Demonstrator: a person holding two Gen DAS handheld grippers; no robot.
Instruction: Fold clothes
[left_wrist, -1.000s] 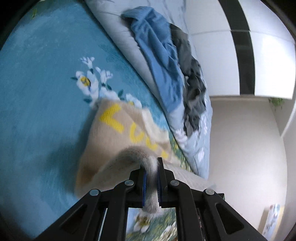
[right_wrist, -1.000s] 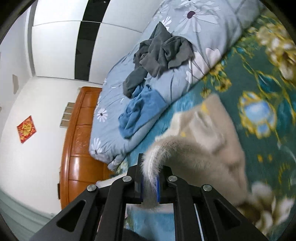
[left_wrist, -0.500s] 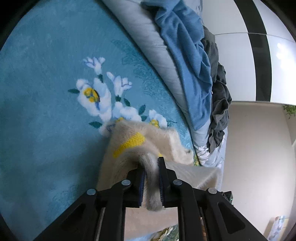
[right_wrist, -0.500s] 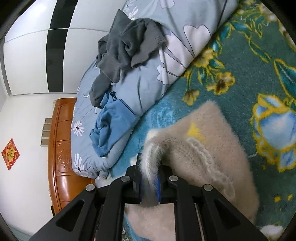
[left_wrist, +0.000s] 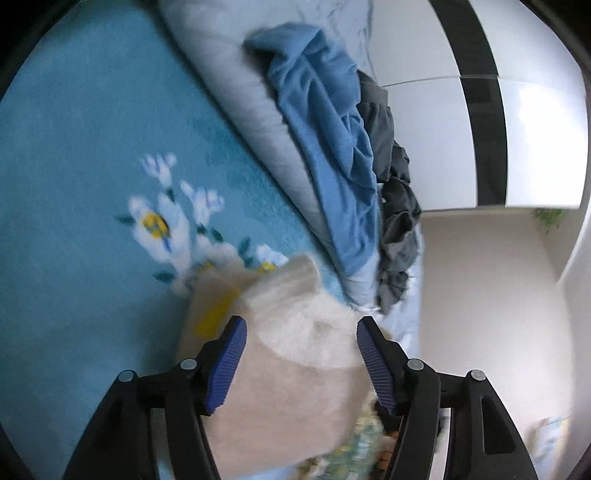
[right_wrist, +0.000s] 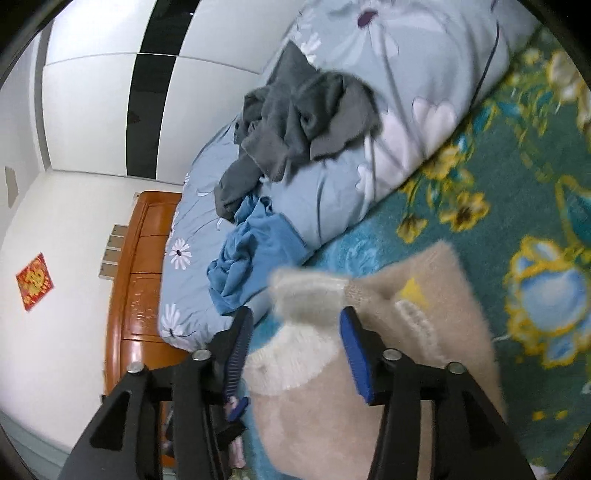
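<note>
As both sets of fingers are opening, your left gripper (left_wrist: 299, 362) and right gripper (right_wrist: 295, 350) straddle the beige sweater (left_wrist: 295, 384) without pinching it, folded on the bed's teal blanket (left_wrist: 74, 184). Back out straight; the fuzzy knit probably snags.

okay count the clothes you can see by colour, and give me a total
Beige: 1, the fuzzy sweater on the teal blanket
Blue: 1, the blue garment crumpled on the floral duvet
Dark grey: 1, the grey garment heaped beside the blue one
Total: 3
</note>
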